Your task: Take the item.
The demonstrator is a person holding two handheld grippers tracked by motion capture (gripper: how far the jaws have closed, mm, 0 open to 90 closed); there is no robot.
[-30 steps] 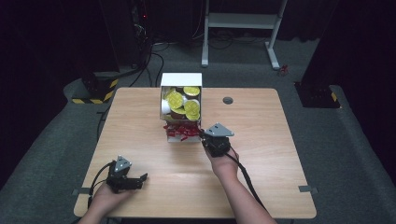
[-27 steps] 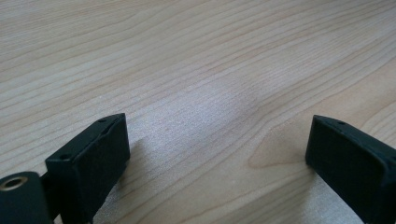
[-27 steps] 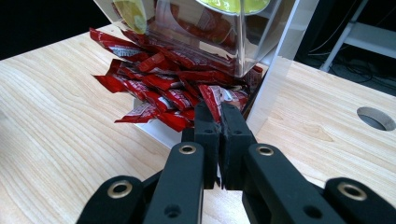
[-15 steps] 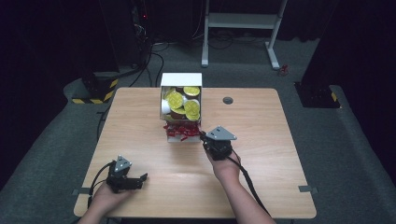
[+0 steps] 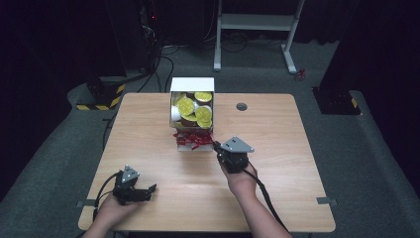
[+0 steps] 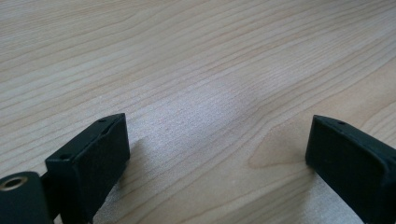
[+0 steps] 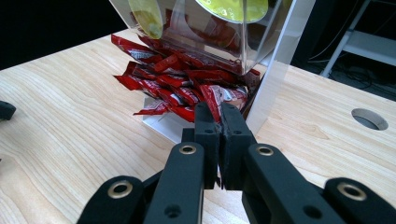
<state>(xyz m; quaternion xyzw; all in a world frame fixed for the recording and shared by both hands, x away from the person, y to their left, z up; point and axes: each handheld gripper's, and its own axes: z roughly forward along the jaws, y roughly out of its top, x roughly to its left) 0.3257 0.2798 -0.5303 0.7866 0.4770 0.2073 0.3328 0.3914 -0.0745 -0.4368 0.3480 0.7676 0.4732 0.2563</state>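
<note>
Where the right tool [image 7: 219,119] pinches one, the red packets [image 7: 180,93] lie glossy and heaped; left tool [image 6: 219,154] wide.

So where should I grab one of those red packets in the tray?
Take a red packet by the loose end overhanging the tray's front lip, coming in low from the open table side. The clear bin above blocks a top approach. The right gripper sits shut just before the pile.

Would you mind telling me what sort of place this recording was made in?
Probably a lab or test studio, not a home: a lone wooden table with a cable hole stands on grey carpet amid dark surroundings, with trailing cables and hazard-striped equipment bases behind it.
</note>
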